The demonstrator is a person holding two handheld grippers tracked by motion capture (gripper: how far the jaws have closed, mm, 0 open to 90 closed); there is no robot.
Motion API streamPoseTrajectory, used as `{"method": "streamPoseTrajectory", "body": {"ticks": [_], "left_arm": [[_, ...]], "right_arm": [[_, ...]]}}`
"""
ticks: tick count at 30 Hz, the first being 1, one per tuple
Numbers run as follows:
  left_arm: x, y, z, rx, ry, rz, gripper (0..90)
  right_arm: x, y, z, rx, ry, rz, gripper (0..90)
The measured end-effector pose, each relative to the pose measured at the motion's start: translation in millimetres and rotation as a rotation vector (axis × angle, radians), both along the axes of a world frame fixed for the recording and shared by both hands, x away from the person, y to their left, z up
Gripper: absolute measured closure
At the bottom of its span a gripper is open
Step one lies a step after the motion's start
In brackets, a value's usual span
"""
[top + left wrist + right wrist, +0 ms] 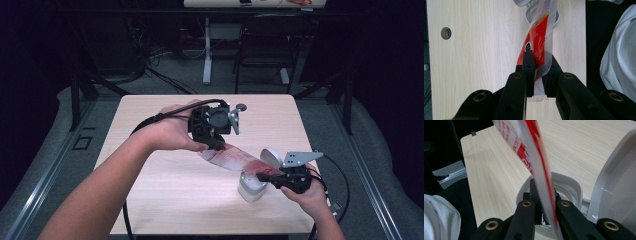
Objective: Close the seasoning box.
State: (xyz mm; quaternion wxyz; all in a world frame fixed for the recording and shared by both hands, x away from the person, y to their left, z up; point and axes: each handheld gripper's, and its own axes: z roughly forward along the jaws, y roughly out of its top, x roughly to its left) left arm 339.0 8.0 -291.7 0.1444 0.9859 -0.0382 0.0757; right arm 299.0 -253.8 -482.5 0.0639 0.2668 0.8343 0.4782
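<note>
A red-and-white plastic packet (235, 159) hangs stretched above the table between my two grippers. My left gripper (216, 145) is shut on its upper left end; in the left gripper view the black jaws (539, 56) pinch the crumpled film (537, 37). At the lower right end my right gripper (265, 176) is shut on the packet (529, 152), with the jaws (543, 187) right over the mouth of a small white container (251, 186). The container's hinged lid (271, 156) stands open, and its rim (571, 185) and lid (614, 177) show close up.
The light wooden table (150, 185) carries a small round object (241, 106) near its far edge and has a round hole (446, 33). A black chair (265, 45) and a desk leg (207, 50) stand beyond it. Cables trail from both grippers.
</note>
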Motion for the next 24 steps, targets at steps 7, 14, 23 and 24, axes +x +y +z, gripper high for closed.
{"method": "streamPoseTrajectory", "body": {"ticks": [7, 14, 23, 24], "left_arm": [[0.5, 0.1, 0.2, -0.001, 0.001, 0.001, 82.3], [1.0, -0.3, 0.1, -0.006, 0.000, 0.001, 82.3], [0.6, 0.2, 0.1, -0.006, 0.000, 0.001, 82.2], [0.5, 0.2, 0.0, -0.006, 0.001, 0.002, 82.2]], "right_arm": [[-0.2, 0.2, 0.1, -0.002, -0.001, 0.000, 89.2], [-0.1, 0.0, -0.2, 0.000, 0.002, 0.002, 89.2], [-0.3, 0.3, -0.6, 0.005, 0.002, 0.000, 89.2], [-0.3, 0.3, -0.6, 0.005, 0.002, 0.000, 89.2]]}}
